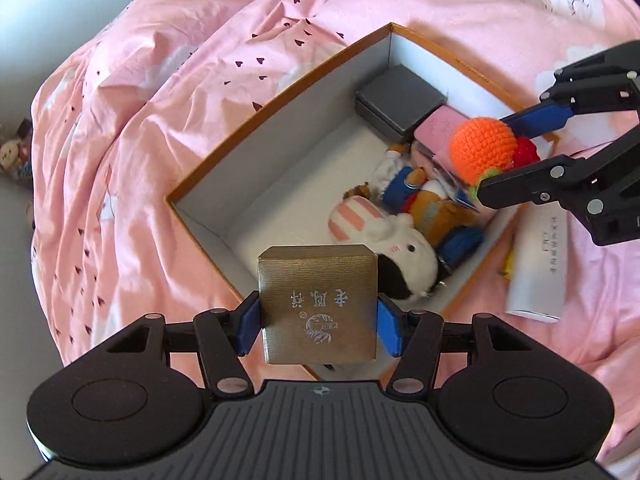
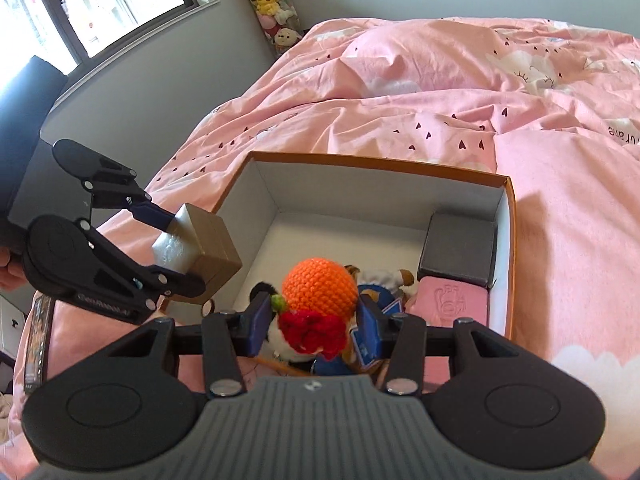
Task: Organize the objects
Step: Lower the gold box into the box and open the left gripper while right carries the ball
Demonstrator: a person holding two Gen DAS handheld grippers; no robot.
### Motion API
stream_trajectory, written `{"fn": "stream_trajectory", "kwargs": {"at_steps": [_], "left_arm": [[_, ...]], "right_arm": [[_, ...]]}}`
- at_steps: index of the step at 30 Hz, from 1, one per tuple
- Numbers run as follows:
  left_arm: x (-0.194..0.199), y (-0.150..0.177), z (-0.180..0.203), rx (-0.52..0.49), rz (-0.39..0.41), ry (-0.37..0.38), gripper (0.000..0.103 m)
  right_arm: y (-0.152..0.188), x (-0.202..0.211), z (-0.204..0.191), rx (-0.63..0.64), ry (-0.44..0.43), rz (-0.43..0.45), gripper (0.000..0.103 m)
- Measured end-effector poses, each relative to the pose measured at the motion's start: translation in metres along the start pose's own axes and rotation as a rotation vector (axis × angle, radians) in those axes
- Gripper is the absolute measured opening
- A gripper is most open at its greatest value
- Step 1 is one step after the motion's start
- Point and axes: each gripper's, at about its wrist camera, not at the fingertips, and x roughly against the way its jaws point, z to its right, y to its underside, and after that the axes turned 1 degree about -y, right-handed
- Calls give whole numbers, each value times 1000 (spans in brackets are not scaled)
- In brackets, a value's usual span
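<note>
Ribbed gold cube box [image 1: 318,304], round crocheted orange toy [image 2: 320,286] — both jaw-clamped.

You have a gold box [image 1: 318,304] low in frame, a crocheted orange toy [image 1: 482,148] right, above the orange-rimmed box [image 1: 280,92].

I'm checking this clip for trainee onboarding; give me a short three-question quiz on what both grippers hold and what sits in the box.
1. True or false: the left gripper holds the gold box.
2. What does the right gripper hold? A) grey box B) orange and red crochet toy C) white tube
3. Which dark item sits in a corner of the orange-rimmed box?

Key:
1. True
2. B, the crochet toy
3. The grey box
</note>
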Motion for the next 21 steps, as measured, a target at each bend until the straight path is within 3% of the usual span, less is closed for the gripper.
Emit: {"fn": "stream_trajectory", "kwargs": {"at_steps": [5,11,21], "left_arm": [[-25,-27,1,-150,-21,-80,67],[-64,-45,5,-373,-89,-104,67],[-122,-53,6,-649,-220,-139,67]], "right_arm": [[-20,-21,9,17,3,0,49],[-46,-55,19,103,-5,-23,49],[-52,-103,45,54,-19,-105,49]]}}
